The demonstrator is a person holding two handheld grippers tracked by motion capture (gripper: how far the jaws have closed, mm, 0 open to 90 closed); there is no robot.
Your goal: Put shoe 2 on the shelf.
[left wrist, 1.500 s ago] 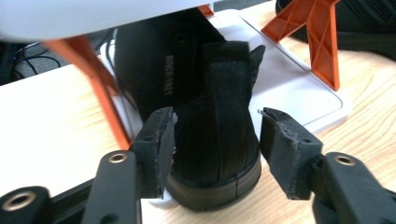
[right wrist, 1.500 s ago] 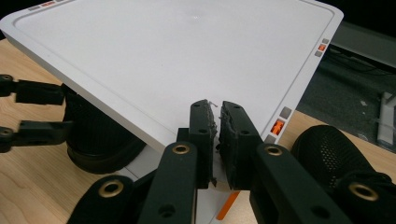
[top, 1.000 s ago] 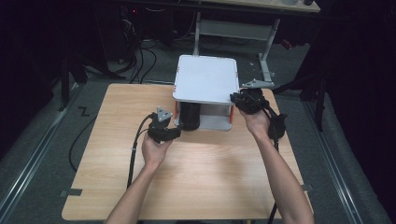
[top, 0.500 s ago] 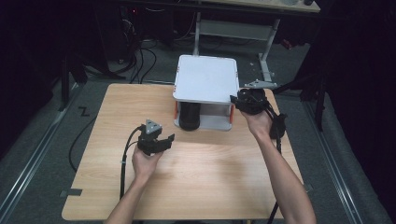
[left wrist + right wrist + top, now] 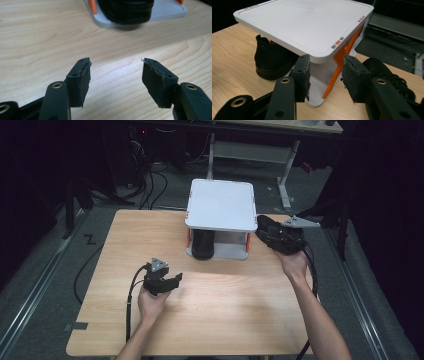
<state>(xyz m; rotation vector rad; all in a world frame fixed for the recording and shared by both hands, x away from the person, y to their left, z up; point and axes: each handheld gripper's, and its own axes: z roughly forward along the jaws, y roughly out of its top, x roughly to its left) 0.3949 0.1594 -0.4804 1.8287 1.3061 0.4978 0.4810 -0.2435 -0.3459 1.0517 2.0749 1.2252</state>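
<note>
A white two-tier rack (image 5: 221, 205) with orange posts (image 5: 339, 60) stands at the back of the wooden table. One black shoe (image 5: 202, 245) sits on its lower shelf under the top plate (image 5: 307, 22). A second black shoe (image 5: 387, 72) lies on the table by the rack's right side, next to my right gripper (image 5: 261, 234). That gripper's jaws (image 5: 327, 75) have just been opening and hold nothing; the rack's corner is beyond them. My left gripper (image 5: 172, 281) hovers low over bare wood in front of the rack, open and empty (image 5: 116, 75).
The wooden table (image 5: 225, 320) has free room across its front and left. Cables (image 5: 150, 180) and a desk frame (image 5: 250, 150) lie on the dark floor behind it. A cable trails from each gripper off the near edge.
My left hand has drawn back from the rack toward the front left and come down. My right hand has pulled away to the right from the rack's edge.
</note>
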